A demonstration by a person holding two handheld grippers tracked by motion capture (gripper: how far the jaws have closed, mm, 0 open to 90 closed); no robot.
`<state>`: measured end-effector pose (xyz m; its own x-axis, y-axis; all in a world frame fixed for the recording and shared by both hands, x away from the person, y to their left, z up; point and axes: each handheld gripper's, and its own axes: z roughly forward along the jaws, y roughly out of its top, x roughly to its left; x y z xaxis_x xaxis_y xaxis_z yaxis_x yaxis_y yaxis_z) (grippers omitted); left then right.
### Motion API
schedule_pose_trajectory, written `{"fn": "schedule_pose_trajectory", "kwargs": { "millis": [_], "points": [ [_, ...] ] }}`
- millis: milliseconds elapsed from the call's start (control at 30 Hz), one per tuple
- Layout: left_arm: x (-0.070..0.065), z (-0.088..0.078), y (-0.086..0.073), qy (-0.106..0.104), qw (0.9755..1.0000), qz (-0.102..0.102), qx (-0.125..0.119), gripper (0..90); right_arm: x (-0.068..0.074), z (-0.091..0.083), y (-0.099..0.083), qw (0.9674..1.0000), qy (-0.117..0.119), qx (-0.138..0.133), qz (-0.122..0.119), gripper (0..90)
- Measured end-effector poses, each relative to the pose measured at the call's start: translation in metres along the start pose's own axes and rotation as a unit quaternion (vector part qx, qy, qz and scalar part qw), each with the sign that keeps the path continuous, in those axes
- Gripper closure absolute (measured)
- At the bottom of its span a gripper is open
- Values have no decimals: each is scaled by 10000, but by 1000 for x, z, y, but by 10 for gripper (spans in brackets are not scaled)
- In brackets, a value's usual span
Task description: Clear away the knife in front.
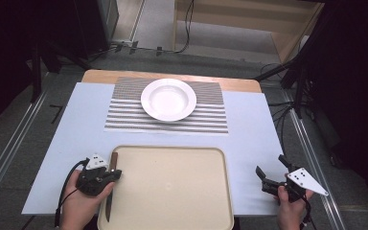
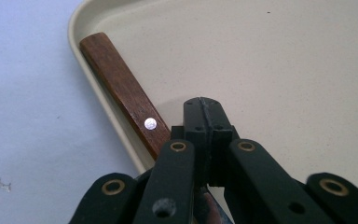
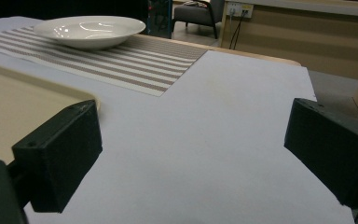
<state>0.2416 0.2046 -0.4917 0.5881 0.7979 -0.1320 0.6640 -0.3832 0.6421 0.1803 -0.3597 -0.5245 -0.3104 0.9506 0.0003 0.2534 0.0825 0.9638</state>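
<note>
Knife (image 1: pixel 111 184) lies along the left edge of the tray, inside the rim, wooden handle pointing away from the person, blade toward them. In the left gripper view the brown handle (image 2: pixel 123 91) runs up-left against the tray wall, one bright rivet on it.

Largest first: counter (image 1: pixel 72 139) with pale blue cover, wood edge at the far side. Beige tray (image 1: pixel 172 187) sits at the near middle, bare apart from the knife. Striped placemat (image 1: pixel 124 117) lies beyond the tray, just apart from it. White plate (image 1: pixel 168 99) sits on the placemat, centred; in the right gripper view the plate (image 3: pixel 89 31) is far off at upper left on the stripes.

Left gripper (image 1: pixel 114 173) is over the left tray edge, right above the knife handle; its fingers (image 2: pixel 196 123) are pressed together with nothing between them, tips just beside the handle, on its tray side. Cannot tell if they touch it.

Right gripper (image 1: pixel 270 176) is held over the counter right of the tray, well apart from the knife; its fingers (image 3: pixel 63 147) are spread wide, nothing between them, bare blue cover beneath.
</note>
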Motion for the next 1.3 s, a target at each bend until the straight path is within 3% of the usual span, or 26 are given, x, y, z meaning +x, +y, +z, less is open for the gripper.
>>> {"fn": "schedule_pose_trajectory", "kwargs": {
  "millis": [367, 467, 667, 800, 1000, 1100, 1200, 1300],
  "points": [
    [3, 0, -1, -31, 10000, 6, -40, 897, 0, 0, 0, 10000, 6, -4, 10, 26],
    [4, -3, -2, -50, 9997, -32, -236, 881, 0, 0, 0, 10000, 5, -4, 10, 26],
    [2, -15, 0, -203, 9963, 132, -830, 669, 0, 0, 0, 10000, 8, -5, 11, 26],
    [4, -21, 0, -343, 9916, 63, -1242, 480, 0, 0, 0, 10000, 7, -6, 4, 26],
    [8, -32, 0, -336, 9854, -5, -1671, 213, 0, 0, 0, 10000, 6, -4, 4, 26],
    [10, -36, -1, -400, 9836, 71, -1758, 30, 0, 0, 0, 10000, 7, -4, 9, 26],
    [13, -40, -2, -399, 9808, 115, -1907, 0, 0, 0, 0, 10000, 9, -6, 4, 26],
    [16, -44, -3, -344, 9798, 107, -1967, 0, 0, 0, 0, 10000, 8, -3, 11, 26]
  ]
}}
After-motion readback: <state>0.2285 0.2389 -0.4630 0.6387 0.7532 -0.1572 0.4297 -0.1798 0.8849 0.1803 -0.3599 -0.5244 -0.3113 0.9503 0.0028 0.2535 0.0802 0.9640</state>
